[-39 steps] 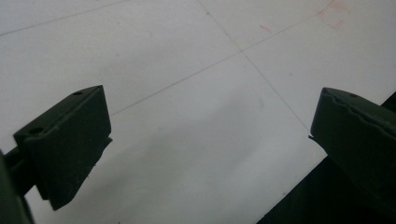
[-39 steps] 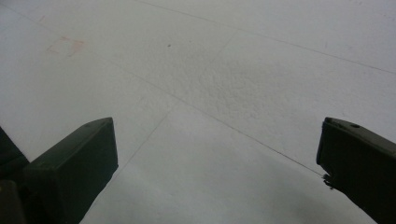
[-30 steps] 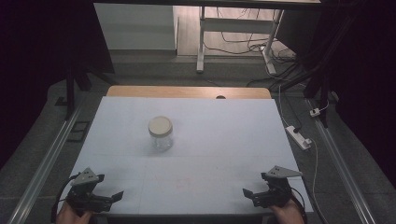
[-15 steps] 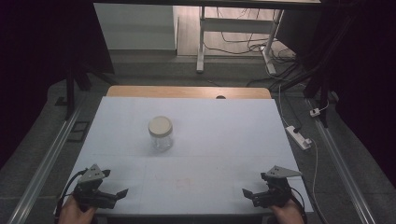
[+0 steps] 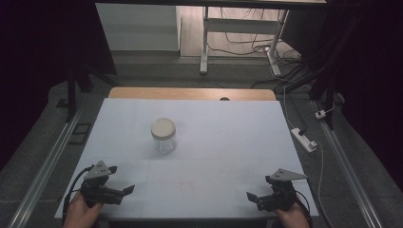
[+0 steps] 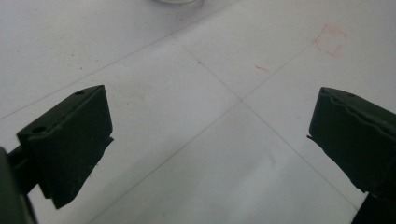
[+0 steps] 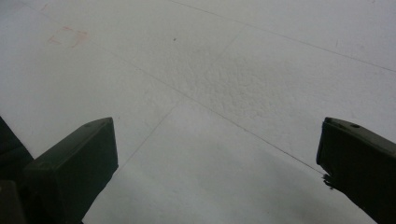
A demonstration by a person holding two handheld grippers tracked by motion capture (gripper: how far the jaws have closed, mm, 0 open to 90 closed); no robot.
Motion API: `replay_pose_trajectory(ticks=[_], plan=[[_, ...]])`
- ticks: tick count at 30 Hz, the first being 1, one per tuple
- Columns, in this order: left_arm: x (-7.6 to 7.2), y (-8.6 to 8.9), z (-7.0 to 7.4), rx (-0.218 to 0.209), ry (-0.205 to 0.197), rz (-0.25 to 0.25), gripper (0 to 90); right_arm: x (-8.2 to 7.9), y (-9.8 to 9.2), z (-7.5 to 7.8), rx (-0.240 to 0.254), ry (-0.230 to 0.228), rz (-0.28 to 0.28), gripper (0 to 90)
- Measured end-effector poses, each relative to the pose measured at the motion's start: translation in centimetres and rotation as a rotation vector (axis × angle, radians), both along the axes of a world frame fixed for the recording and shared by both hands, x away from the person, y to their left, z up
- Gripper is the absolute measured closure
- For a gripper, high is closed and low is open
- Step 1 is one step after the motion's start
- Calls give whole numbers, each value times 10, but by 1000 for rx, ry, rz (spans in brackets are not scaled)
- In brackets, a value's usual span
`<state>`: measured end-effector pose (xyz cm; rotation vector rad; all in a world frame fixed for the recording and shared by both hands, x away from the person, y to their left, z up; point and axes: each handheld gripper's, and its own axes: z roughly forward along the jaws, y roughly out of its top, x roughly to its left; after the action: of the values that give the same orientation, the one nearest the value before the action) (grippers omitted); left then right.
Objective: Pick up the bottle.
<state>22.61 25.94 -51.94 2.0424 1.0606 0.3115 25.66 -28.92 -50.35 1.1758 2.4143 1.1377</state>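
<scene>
the left gripper (image 5: 124,191) sits at about 7 o'clock on the bench (image 5: 237,137), held low in a hand (image 5: 81,213) at the near edge. in the left gripper view its fingers (image 6: 70,140) stand wide apart with nothing between them but white bench surface, and a sliver of glass shows at 12 o'clock at the very top of that view.

the jar (image 5: 163,136), clear glass with a pale lid, stands upright a little toward 11 o'clock from the bench centre, well apart from both grippers and untouched.

the right gripper (image 5: 252,196) rests at about 5 o'clock, also at the near edge. in the right gripper view its fingers (image 7: 74,168) are spread wide and hold nothing; a faint red square mark lies on the bench toward 10 o'clock in that view.

this looks like the opening step: both grippers ready, the reach to the jar not yet made. the left gripper is the nearer one, so the next move likely calls for it to travel toward 1 o'clock, stay open wide enough to straddle the jar body, and come in level below the lid so the glass does not tip.
</scene>
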Motion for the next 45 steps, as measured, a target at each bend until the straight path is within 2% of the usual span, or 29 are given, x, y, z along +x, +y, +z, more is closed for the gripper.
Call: replay_pose_trajectory(ticks=[8, 13, 20, 26, 34, 45], plan=[[15, -8, 2, 5, -6, -5, 5, 0, 1, 0, -5, 1, -2, 0], [27, -12, 5, -3, 11, -9, 10, 0, 1, 0, -7, 1, -1, 0], [42, -20, 8, 37, 5, -21, 15, 0, 1, 0, -10, 0, -5, 0], [55, -28, 10, 48, -2, -34, 15, 0, 1, 0, -9, -1, -6, 0], [73, -34, 14, 34, -16, -53, 7, 0, 1, 0, -9, 2, -5, 0], [100, -44, 14, 22, -31, -55, 0, 0, 1, 0, -11, 3, -3, 0]])
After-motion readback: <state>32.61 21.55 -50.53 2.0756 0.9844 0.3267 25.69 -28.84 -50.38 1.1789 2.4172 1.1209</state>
